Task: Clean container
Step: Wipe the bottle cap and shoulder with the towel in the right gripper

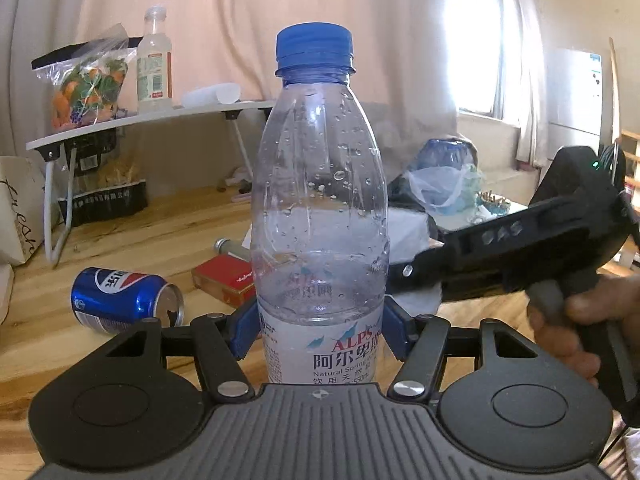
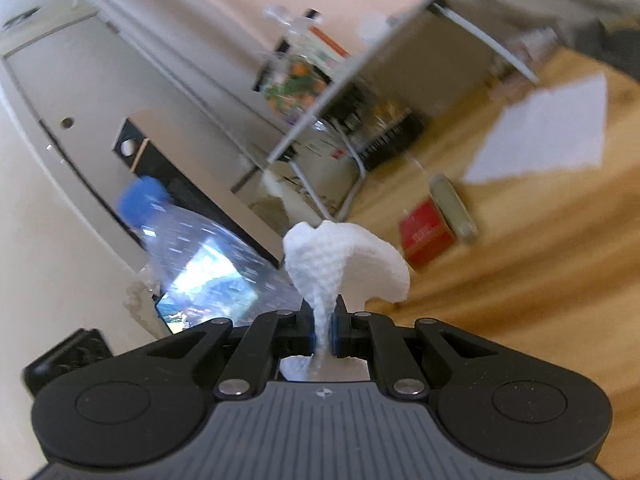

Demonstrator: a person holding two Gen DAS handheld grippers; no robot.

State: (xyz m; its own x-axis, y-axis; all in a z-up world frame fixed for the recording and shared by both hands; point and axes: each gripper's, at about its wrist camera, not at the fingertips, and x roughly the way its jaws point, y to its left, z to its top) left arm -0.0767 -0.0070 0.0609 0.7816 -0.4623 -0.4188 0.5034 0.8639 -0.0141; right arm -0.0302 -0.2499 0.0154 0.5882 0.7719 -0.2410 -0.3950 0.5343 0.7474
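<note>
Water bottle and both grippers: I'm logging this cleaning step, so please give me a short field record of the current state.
container: clear water bottle, upright, blue cap on, droplets inside
left gripper: shut on the bottle at its label
right gripper: shut on a white tissue, bunched
contact: cannot tell whether the tissue touches the bottle
tabletop: wooden table with a tipped cola can, a red box
</note>
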